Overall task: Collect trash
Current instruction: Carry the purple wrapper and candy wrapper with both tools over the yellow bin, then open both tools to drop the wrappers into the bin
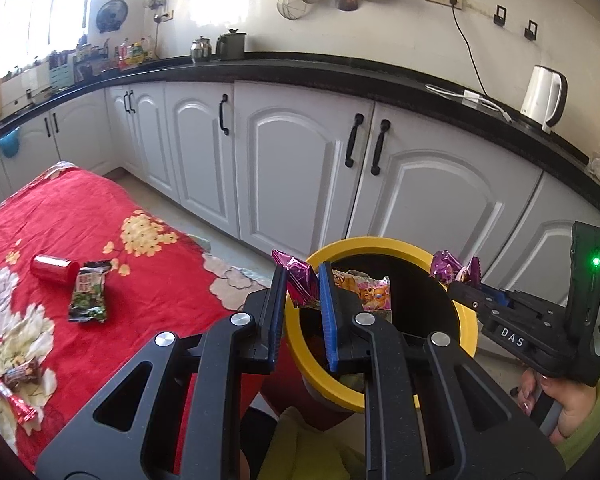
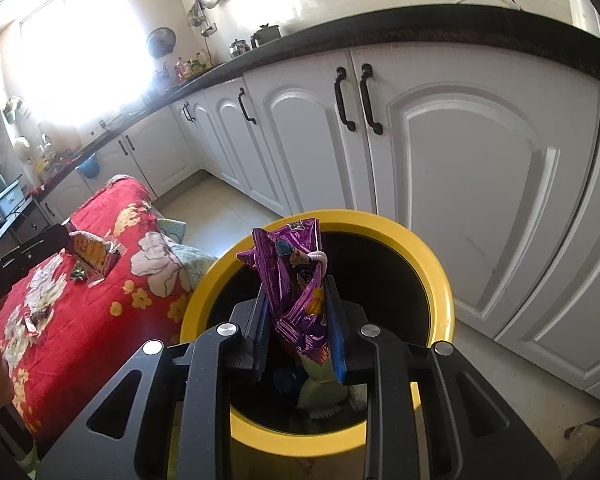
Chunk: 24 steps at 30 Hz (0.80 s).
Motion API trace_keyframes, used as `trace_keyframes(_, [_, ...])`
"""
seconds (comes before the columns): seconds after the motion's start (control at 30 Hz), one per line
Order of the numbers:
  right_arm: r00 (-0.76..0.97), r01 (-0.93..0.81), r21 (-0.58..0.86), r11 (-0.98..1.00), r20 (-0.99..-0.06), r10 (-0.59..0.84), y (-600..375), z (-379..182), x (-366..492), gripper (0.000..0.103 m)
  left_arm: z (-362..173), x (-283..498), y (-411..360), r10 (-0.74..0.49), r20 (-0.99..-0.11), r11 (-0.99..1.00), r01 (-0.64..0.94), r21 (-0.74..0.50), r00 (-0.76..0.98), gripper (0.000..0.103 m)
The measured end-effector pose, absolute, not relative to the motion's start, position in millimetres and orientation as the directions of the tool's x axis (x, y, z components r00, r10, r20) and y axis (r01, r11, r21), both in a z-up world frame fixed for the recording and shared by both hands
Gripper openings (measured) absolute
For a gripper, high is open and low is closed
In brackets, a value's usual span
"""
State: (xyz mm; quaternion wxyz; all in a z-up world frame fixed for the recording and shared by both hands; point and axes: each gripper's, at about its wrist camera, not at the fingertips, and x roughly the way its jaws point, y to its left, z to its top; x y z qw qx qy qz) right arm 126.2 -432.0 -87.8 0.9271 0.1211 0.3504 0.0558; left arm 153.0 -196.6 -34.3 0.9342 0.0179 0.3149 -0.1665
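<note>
Claws both clamped on wrappers: left claw on orange-pink wrapper, right claw on purple wrapper, over yellow bin

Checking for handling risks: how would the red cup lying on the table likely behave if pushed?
The red cup lies on its side, so it would probably roll. It looks like light plastic, easily knocked. The soft floral tablecloth might slow it.

Both wrist views look close down over the yellow bin, facing the cabinets.
</note>
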Motion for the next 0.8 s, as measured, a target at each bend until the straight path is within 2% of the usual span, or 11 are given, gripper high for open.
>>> trace_keyframes(0.8, [0.637, -0.028, 0.283, 0.959, -0.734, 0.235, -434, -134, 123, 0.025, -72, 185, -257, -0.306, -0.677, 0.917, 0.397, -0.022, 0.669, 0.012])
